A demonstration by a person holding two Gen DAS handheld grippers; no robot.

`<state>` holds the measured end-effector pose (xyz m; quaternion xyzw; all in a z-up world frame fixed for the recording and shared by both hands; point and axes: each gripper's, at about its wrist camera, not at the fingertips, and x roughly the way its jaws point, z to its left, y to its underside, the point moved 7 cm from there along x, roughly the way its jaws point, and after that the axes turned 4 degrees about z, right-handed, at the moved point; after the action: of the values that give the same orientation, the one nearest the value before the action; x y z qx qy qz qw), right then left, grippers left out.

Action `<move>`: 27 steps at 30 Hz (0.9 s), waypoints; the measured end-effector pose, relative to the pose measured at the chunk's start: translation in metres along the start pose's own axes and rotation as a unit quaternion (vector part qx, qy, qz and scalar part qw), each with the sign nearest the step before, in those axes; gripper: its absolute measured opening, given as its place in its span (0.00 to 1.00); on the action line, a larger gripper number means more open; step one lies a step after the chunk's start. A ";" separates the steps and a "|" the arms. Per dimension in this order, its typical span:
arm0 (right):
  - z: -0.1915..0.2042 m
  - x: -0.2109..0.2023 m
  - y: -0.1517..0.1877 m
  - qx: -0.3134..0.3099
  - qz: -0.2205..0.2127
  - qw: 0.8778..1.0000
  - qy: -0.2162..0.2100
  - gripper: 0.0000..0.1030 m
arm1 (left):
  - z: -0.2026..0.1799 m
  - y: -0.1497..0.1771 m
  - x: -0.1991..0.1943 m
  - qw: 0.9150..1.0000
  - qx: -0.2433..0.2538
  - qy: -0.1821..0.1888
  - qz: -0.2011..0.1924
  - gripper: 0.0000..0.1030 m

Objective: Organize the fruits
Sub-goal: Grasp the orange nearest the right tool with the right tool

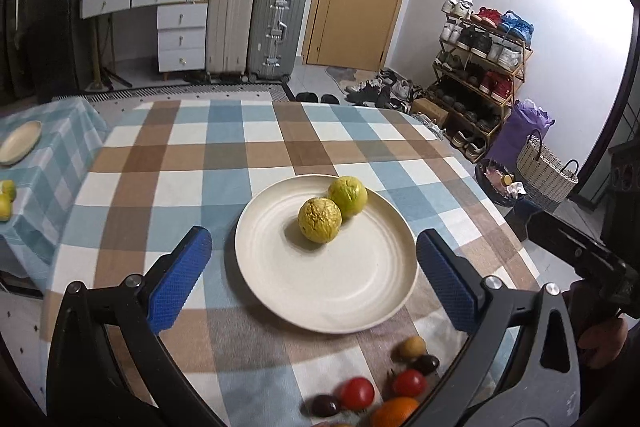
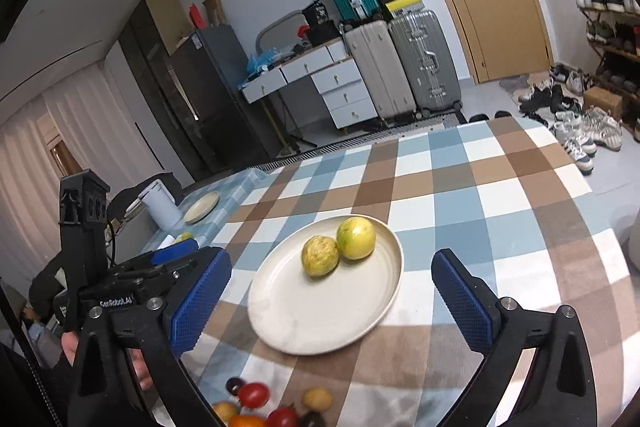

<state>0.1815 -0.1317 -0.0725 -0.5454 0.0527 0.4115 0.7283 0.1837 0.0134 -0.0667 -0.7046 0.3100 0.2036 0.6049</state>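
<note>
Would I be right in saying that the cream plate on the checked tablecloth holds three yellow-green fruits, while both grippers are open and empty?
Not quite: the cream plate holds two yellow-green fruits, not three, touching each other, as the left wrist view shows. The left gripper and right gripper are indeed open and empty.

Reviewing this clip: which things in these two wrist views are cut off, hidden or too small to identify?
- Small fruits: left wrist view, bottom edge and the left hand-held gripper frame cut the group; count unclear.
- Same fruits, right wrist view: cropped by the bottom edge and the right hand-held gripper.
- Yellow-green fruits on the side table: cut by the left edge.
</note>
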 end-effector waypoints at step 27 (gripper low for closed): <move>0.058 -0.048 0.128 -0.073 0.046 0.996 0.016 1.00 | 0.005 0.136 -0.066 1.000 -0.012 -0.018 0.012 0.99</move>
<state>0.0444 -0.1008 -0.1197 -0.6008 0.0595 0.4388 0.6656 0.0431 0.0207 -0.1225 -0.7039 0.3051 0.2275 0.5998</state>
